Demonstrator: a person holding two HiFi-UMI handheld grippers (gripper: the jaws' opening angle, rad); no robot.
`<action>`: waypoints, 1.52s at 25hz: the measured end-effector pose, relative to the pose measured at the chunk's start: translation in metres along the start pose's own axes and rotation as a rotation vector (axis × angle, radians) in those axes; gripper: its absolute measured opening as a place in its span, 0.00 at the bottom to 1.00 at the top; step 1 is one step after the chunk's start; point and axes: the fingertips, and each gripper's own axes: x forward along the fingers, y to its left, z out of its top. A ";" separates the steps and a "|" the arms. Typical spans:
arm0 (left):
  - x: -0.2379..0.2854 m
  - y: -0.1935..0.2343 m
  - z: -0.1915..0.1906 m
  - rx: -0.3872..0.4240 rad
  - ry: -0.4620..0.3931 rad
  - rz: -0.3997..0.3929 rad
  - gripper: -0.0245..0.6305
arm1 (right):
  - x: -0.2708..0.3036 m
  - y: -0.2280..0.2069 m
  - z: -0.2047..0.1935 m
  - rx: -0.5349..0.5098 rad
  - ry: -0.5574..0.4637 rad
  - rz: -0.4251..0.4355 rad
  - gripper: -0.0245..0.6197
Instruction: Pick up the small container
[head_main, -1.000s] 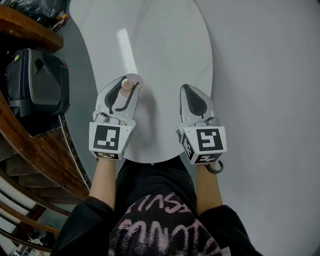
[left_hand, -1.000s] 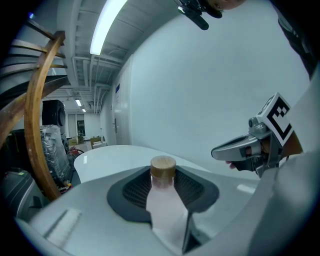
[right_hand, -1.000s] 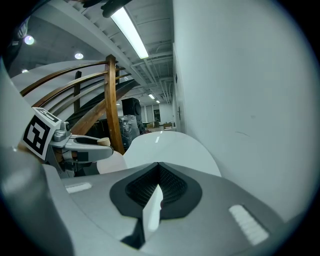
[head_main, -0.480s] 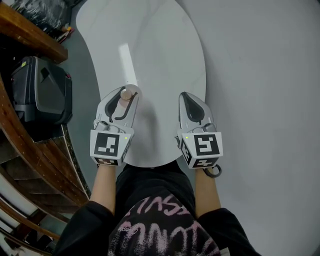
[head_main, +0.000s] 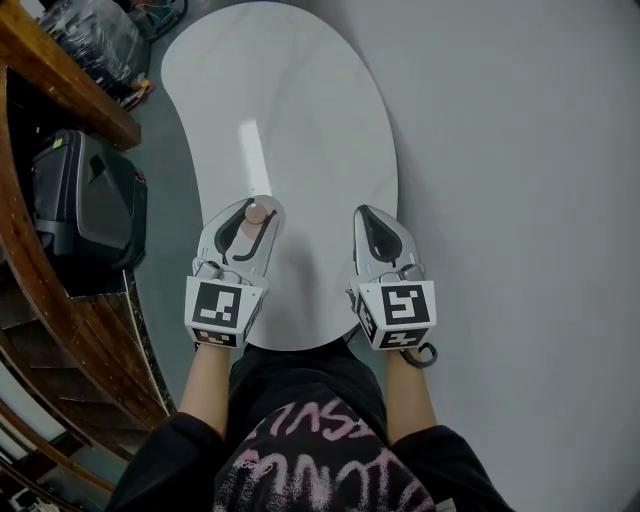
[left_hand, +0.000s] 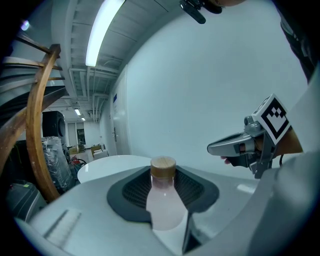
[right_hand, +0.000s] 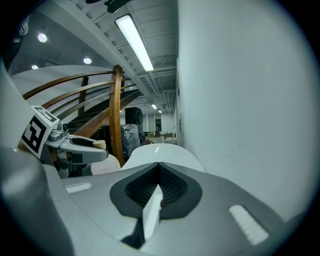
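A grey floor (head_main: 520, 200) surrounds a long white table (head_main: 320, 110) with rounded ends, and a curved wooden railing (head_main: 60, 85) and a black case (head_main: 90, 205) stand off its left edge. The small container (head_main: 256, 213), a little bottle with a pale pink body and a round tan cap (left_hand: 163, 167), sits over the near part of the table, close to the left edge. The left hand-held gripper (head_main: 250, 218) is clenched on it, with the dark ribbed pads (left_hand: 192, 187) pressing the body from both sides just under the cap. The right hand-held gripper (head_main: 372, 222) hovers over the near right edge of the table, its jaws closed together with nothing between them. The base of the small container is hidden, so I cannot tell whether it has left the table. To do the lift well, I judge the left hand-held gripper should go straight up with a steady squeeze and the bottle upright. The body looks smooth and narrows toward the neck, so it might slide in a loose grip. The pink may be a liquid inside or only the tint of the wall; the views do not settle it, and no fill line shows. The cap looks seated, so a spill seems unlikely.
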 end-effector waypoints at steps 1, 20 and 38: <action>0.000 0.000 0.001 0.003 -0.004 0.003 0.26 | -0.001 -0.001 0.001 -0.002 -0.004 0.002 0.05; -0.017 0.006 0.024 0.021 -0.043 0.111 0.26 | 0.007 0.008 0.026 -0.059 -0.063 0.110 0.05; -0.065 0.051 0.033 0.001 -0.079 0.238 0.26 | 0.028 0.068 0.052 -0.099 -0.095 0.228 0.05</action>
